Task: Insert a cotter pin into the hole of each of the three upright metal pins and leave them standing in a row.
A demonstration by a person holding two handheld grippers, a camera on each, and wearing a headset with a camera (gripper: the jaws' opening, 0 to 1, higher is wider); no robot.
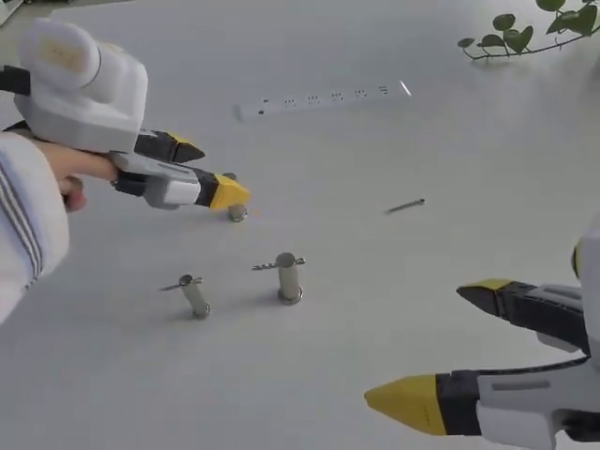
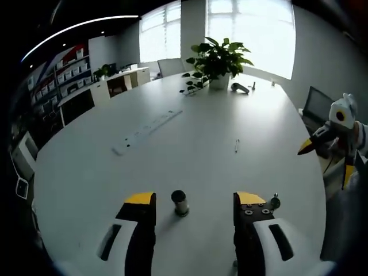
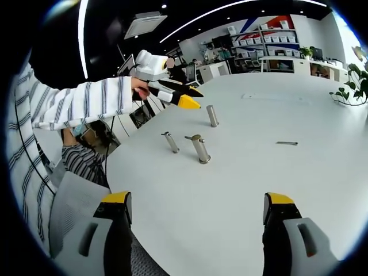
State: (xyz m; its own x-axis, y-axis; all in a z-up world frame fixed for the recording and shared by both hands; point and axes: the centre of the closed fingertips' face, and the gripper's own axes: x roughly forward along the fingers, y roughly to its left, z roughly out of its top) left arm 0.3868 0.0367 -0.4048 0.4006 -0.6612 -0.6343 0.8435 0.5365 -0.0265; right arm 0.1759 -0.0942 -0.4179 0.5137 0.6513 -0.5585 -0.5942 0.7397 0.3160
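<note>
Three short metal pins stand upright on the white table. The two near pins each have a cotter pin through the top. The far pin is bare and stands between the open jaws of my left gripper, untouched; in the left gripper view the bare pin is centred in the left gripper. A loose cotter pin lies flat further right. My right gripper hangs open and holds nothing at the near right, away from the pins.
A white power strip lies at the back of the table. Plant leaves reach in at the far right corner. A person's striped sleeve is at the left edge.
</note>
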